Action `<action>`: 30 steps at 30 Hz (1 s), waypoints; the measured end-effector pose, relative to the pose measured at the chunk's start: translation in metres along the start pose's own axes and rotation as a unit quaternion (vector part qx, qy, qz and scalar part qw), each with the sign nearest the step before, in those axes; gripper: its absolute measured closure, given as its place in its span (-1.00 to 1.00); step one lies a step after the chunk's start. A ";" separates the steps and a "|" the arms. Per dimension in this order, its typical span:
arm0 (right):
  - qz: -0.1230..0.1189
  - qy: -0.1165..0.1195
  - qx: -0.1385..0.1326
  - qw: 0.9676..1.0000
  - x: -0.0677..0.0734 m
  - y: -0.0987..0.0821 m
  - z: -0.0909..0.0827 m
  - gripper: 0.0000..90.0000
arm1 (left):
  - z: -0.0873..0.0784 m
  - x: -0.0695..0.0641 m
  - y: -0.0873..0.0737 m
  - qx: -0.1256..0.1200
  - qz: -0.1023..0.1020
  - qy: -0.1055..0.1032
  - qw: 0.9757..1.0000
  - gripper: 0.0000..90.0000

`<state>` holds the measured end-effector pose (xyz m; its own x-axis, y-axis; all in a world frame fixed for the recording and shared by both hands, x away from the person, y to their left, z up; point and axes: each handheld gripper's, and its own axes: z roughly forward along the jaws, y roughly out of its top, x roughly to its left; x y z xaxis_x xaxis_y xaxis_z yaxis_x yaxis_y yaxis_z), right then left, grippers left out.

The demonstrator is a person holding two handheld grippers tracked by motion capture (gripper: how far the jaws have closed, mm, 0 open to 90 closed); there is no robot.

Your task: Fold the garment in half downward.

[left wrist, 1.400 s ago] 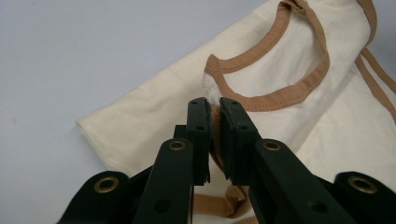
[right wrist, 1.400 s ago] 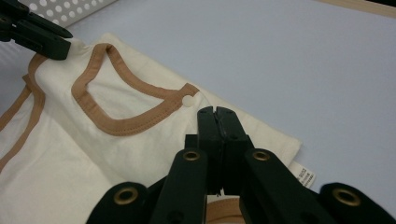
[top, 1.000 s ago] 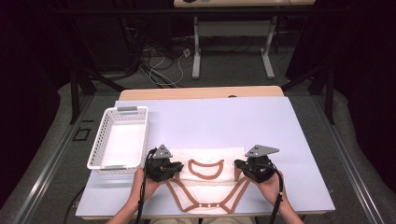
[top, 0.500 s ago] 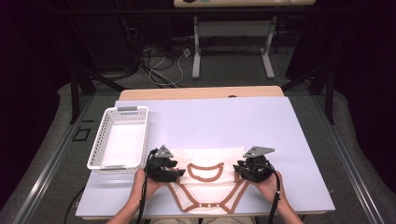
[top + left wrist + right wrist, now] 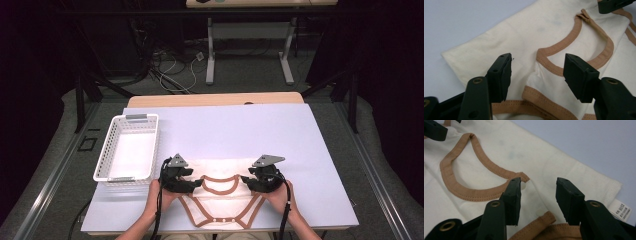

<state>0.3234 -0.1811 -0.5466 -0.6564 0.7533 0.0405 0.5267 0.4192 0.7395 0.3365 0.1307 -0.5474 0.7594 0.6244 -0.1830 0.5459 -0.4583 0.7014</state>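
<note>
A cream baby bodysuit [image 5: 220, 197] with tan trim lies flat near the table's front edge, its neckline toward the far side. My left gripper [image 5: 194, 184] rests at its left shoulder. In the left gripper view the jaws [image 5: 538, 62] have just been opening and stand apart over the tan neckline trim [image 5: 554, 47], with the fabric below them and not pinched. My right gripper [image 5: 247, 181] is at the right shoulder. Its jaws [image 5: 538, 182] have also just been opening and stand apart over the cream cloth [image 5: 549, 160], clear of it.
A white plastic basket [image 5: 102, 160] stands at the left of the pale table [image 5: 240, 130]. A small label [image 5: 622, 211] sticks out from the garment's edge. Beyond the table's far wooden edge are a floor with cables and another table's legs.
Both pairs of jaws have opened and let go of the garment's shoulders, which now lie flat. The right hand has sunk slightly; the left has stayed put.
</note>
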 end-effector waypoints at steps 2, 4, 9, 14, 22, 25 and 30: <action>0.001 0.004 0.003 1.000 0.000 0.000 0.003 0.30 | 0.002 -0.001 0.000 0.004 0.005 -0.005 1.000 0.08; 0.000 0.007 0.006 1.000 0.001 -0.002 0.006 0.35 | 0.004 -0.002 -0.001 0.011 0.008 -0.005 1.000 0.20; -0.008 0.008 0.014 1.000 0.002 -0.006 0.011 0.43 | 0.008 -0.004 -0.004 0.029 0.021 -0.004 0.999 0.32; -0.019 0.007 0.011 1.000 0.005 -0.007 0.010 0.56 | 0.008 -0.007 -0.005 0.030 0.032 0.002 0.999 0.42; -0.027 0.005 0.003 1.000 0.009 -0.009 0.009 0.90 | 0.007 -0.010 -0.006 0.031 0.036 0.004 0.999 0.66; -0.025 0.003 0.004 1.000 0.008 -0.009 0.007 0.95 | 0.007 -0.011 -0.007 0.030 0.031 -0.003 0.999 0.73; -0.028 0.006 0.002 1.000 0.009 -0.009 0.004 0.97 | 0.002 -0.010 -0.005 0.018 0.019 -0.021 0.999 0.81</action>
<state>0.3148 -0.1758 -0.5551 -0.6914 0.7224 0.0064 0.4906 0.4629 0.7383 0.3269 0.1256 -0.5507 0.7936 0.5795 -0.1855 0.5279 -0.5042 0.6834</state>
